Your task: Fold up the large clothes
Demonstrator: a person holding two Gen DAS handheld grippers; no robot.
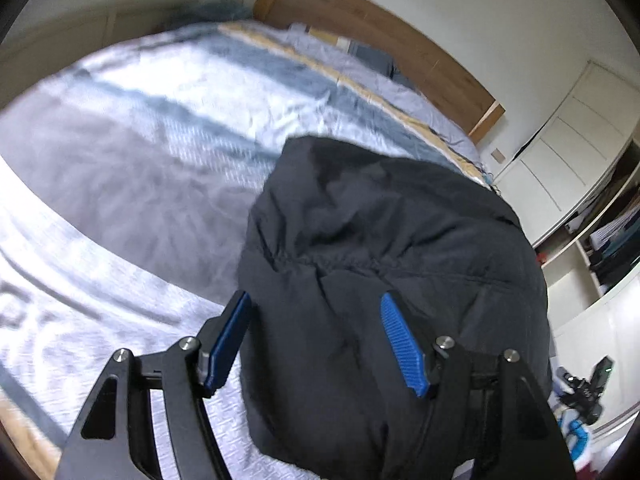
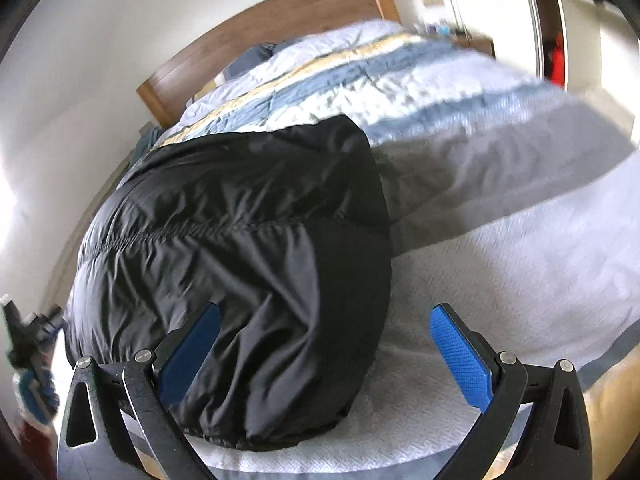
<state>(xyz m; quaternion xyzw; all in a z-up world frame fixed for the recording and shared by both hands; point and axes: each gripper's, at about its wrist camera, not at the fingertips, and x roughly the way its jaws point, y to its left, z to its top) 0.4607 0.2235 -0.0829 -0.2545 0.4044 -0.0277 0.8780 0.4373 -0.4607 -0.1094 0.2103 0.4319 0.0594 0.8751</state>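
A black puffy jacket (image 1: 384,264) lies folded in a bundle on the bed; it also shows in the right wrist view (image 2: 240,240). My left gripper (image 1: 316,336) is open, its blue pads (image 1: 400,340) straddling the near end of the jacket, the fabric bulging between them without being pinched. My right gripper (image 2: 324,356) is open, its left pad half behind the jacket's near right edge and its right pad (image 2: 460,360) over bare bedcover.
The bed (image 1: 140,152) has a striped white, grey, blue and yellow cover (image 2: 500,184) and a wooden headboard (image 1: 380,32). White wardrobe doors and open shelves (image 1: 600,240) stand on one side. Small items lie on the floor (image 1: 584,392).
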